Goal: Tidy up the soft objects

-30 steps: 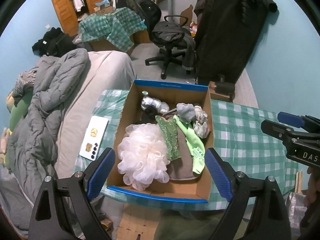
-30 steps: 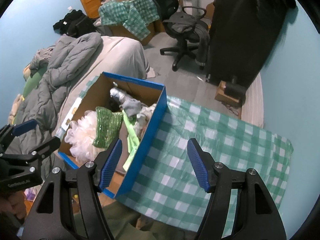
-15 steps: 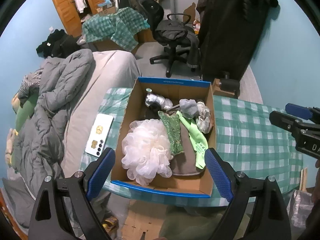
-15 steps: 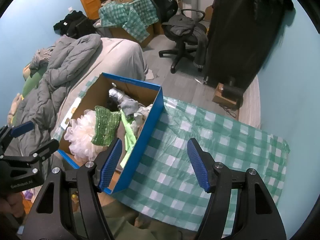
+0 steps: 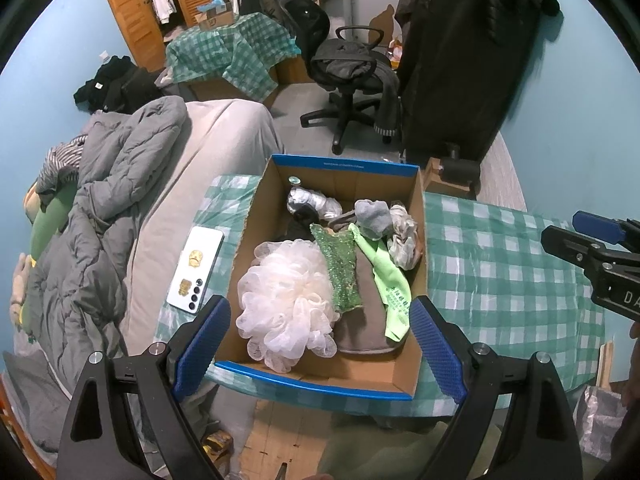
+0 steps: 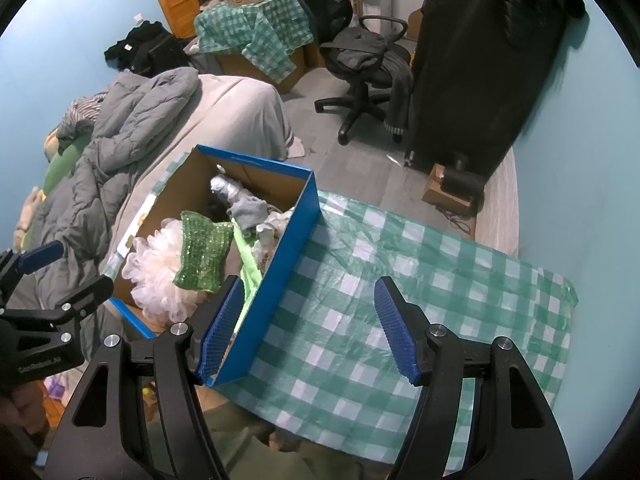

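Observation:
A cardboard box with blue rim (image 5: 348,165) (image 6: 288,240) stands on the green-checked table. Inside lie a white mesh bath pouf (image 5: 288,300) (image 6: 154,268), a green sequined cloth (image 5: 338,268) (image 6: 202,254), a light green cloth (image 5: 394,284), grey socks (image 5: 372,216) and a silver bundle (image 5: 312,200). My left gripper (image 5: 320,350) is open and empty, held above the box's near edge. My right gripper (image 6: 308,328) is open and empty, above the tablecloth beside the box's right wall.
A white phone (image 5: 196,268) lies on the table left of the box. The checked tablecloth (image 6: 420,280) spreads to the right. A bed with a grey duvet (image 5: 100,200) is at left. An office chair (image 5: 348,76) and a dark coat rack (image 5: 460,60) stand behind.
Both grippers have drawn back and risen slightly, so the box and table look a little smaller and farther away. Nothing in the box has moved.

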`<move>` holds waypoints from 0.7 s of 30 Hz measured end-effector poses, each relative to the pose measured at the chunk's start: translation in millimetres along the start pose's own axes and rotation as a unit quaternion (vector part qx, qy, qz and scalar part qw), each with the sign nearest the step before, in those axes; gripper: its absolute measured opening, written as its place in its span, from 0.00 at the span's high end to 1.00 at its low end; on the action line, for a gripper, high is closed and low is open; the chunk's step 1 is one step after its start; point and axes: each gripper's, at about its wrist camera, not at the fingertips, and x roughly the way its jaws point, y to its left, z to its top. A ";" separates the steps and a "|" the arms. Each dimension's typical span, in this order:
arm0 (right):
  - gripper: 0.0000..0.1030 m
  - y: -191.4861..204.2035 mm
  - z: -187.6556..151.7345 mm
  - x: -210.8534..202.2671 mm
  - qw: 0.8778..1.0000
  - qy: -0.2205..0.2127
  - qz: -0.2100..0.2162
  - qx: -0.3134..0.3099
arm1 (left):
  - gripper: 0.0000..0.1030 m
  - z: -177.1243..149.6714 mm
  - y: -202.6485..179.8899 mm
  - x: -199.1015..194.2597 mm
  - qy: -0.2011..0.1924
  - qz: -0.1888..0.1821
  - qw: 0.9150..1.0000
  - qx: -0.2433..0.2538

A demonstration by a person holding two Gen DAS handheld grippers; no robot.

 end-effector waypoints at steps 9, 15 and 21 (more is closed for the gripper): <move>0.35 -2.6 1.5 -0.4 1.000 -0.001 0.001 -0.002 | 0.11 0.1 1.4 0.4 0.000 0.001 1.000 0.002; 0.35 -1.7 1.2 -0.3 1.000 -0.001 -0.001 -0.001 | 0.11 -1.0 -4.2 1.3 0.004 0.013 1.000 -0.004; 0.35 -3.6 2.5 0.1 1.000 0.000 0.001 -0.003 | 0.11 -3.1 -7.3 1.6 0.008 0.017 1.000 -0.009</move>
